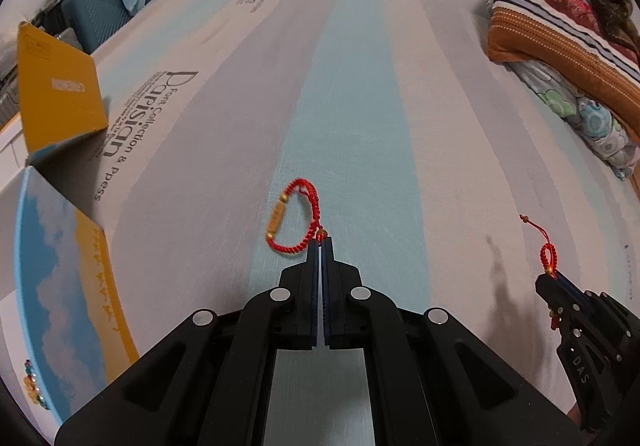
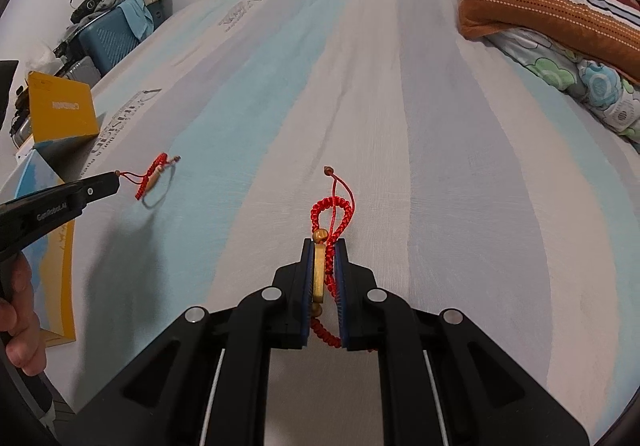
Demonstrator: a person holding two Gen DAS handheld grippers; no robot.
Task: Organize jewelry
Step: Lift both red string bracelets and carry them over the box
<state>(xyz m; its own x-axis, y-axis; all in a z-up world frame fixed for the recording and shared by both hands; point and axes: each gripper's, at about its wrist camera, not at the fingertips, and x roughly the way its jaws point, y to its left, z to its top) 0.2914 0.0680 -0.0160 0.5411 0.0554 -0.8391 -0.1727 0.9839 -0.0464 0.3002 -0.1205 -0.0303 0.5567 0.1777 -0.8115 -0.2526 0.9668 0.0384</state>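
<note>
Presently: left claw (image 1: 320, 242) pinches one red cord bracelet (image 1: 291, 218) by its end; right claw (image 2: 325, 246) clamps another bracelet (image 2: 330, 230); both above striped bed (image 2: 440, 126).

Box (image 1: 60, 98) left of bedsheet (image 1: 360, 86)

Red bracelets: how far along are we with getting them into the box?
Done: beaded jewelry already lies in the open blue-and-yellow box. In hand: the left gripper pinches one red bracelet by its cord; the right gripper clamps the other red bracelet. Left: placing both in the box.
</note>
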